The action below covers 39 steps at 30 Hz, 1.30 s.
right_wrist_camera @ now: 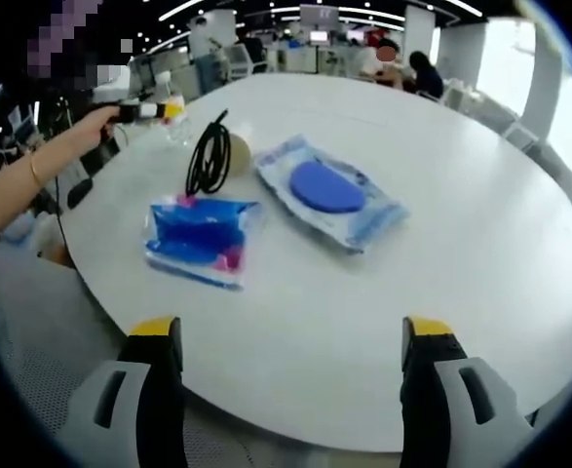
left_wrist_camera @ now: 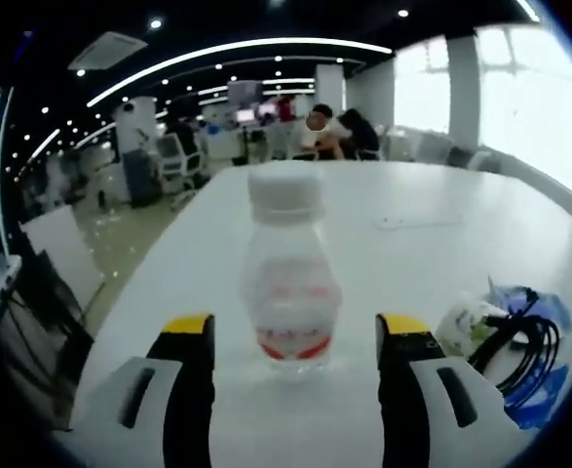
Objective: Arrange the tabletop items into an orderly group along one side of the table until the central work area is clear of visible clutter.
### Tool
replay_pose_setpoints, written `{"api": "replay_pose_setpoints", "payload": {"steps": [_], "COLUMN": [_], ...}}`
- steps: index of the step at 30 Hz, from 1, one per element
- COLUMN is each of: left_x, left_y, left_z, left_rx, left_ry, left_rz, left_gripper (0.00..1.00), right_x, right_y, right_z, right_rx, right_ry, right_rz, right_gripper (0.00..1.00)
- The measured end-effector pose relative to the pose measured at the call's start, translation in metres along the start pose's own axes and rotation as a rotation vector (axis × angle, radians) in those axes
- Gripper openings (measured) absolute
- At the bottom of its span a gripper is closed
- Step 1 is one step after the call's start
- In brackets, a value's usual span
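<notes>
The left gripper is held spread around a plastic bottle; the right gripper is held apart, wet wipes pack ahead.

Seated people, office chairs and perhaps desks beyond the table.

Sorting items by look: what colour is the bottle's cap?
White. The bottle has a white cap, clearest in the left gripper view.
</notes>
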State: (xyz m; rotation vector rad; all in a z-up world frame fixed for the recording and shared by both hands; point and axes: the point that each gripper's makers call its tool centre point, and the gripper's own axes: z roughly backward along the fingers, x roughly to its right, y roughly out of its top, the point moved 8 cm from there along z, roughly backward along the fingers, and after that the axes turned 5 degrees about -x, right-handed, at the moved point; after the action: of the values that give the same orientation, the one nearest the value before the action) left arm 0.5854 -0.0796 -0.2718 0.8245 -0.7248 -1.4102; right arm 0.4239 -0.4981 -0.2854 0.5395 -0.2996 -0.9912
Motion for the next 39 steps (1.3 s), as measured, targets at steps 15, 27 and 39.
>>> {"api": "replay_pose_setpoints", "payload": {"steps": [15, 27, 39], "left_x": [-0.002, 0.006, 0.027], "left_y": [-0.001, -0.009, -0.012], "left_z": [0.017, 0.057, 0.098], "left_rx": [0.054, 0.053, 0.070], "left_ry": [-0.123, -0.249, -0.339], "left_rz": [-0.115, -0.215, -0.238], "left_gripper": [0.94, 0.99, 0.99], "right_x": [-0.005, -0.019, -0.019], "right_y": [0.004, 0.026, 0.040], "right_z": [0.002, 0.011, 0.014], "right_rx": [0.033, 0.200, 0.240], "right_ry": [0.030, 0.224, 0.254], "right_rz": [0.002, -0.069, -0.035], "right_gripper": [0.94, 0.99, 0.99]}}
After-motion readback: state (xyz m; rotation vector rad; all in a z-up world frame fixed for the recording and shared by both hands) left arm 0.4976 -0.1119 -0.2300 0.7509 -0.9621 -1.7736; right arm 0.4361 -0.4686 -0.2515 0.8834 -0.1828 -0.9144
